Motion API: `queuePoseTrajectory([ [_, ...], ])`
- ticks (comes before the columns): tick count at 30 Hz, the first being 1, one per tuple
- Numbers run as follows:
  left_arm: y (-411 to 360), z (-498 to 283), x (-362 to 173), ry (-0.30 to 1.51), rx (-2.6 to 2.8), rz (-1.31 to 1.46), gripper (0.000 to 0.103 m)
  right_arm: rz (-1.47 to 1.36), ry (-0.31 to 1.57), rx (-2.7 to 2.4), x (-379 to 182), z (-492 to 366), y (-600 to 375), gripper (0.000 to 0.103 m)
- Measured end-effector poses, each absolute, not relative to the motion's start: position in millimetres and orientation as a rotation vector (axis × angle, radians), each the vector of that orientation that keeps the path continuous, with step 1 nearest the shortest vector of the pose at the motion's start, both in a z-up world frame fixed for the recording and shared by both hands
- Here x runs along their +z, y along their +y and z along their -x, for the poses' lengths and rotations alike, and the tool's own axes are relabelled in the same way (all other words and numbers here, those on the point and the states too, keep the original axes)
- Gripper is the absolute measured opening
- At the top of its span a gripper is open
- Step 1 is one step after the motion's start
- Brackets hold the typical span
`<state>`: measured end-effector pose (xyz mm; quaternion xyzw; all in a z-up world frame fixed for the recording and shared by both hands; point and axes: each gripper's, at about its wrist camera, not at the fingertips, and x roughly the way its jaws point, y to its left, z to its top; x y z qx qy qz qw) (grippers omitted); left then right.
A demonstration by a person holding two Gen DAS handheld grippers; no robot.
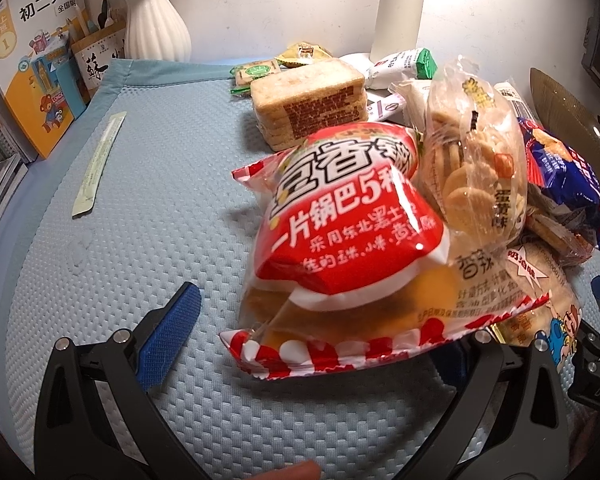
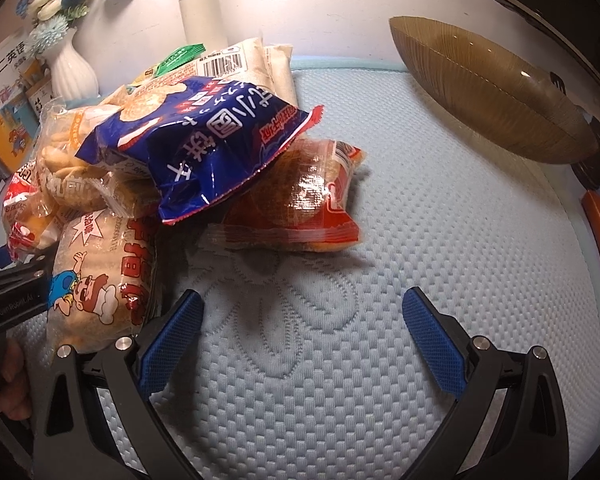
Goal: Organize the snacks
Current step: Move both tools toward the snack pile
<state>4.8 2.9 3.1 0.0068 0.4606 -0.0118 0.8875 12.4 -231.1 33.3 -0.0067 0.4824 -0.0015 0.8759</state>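
Note:
A pile of snack bags sits on the blue quilted mat [image 1: 140, 240]. A red-and-white bag [image 1: 340, 220] lies at the front, between the fingers of my left gripper [image 1: 312, 344], which is open. Its left pad [image 1: 172, 332] stands clear of the bag, and the right pad is hidden behind the bag. A clear biscuit bag [image 1: 472, 160] and a blue bag [image 2: 204, 140] lie on the pile, with an orange-red bag [image 2: 300, 200] under the blue one. My right gripper [image 2: 302, 304] is open over bare mat, just right of a cartoon-chef bag [image 2: 100, 280].
A brown ribbed glass bowl [image 2: 492, 92] stands at the back right. A cracker stack [image 1: 308, 100] and small packets lie behind the pile. A white vase [image 1: 156, 20], a textbook [image 1: 32, 72] and a white cylinder [image 1: 398, 20] line the back. A long paper sleeve [image 1: 96, 160] lies at the left.

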Motion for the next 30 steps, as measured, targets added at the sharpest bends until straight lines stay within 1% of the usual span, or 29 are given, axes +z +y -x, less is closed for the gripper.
queuePoseTrajectory([
  [15, 5.7, -7.0, 3.2, 0.976, -0.04, -0.033, 0.1, 0.007, 1.007, -0.018, 35.2, 27.8, -229.4, 0.098],
  [30, 2.4, -1.7, 3.8, 0.966, -0.043, -0.036, 0.1, 0.037, 1.014, -0.02, 37.6, 42.9, -219.0, 0.098],
])
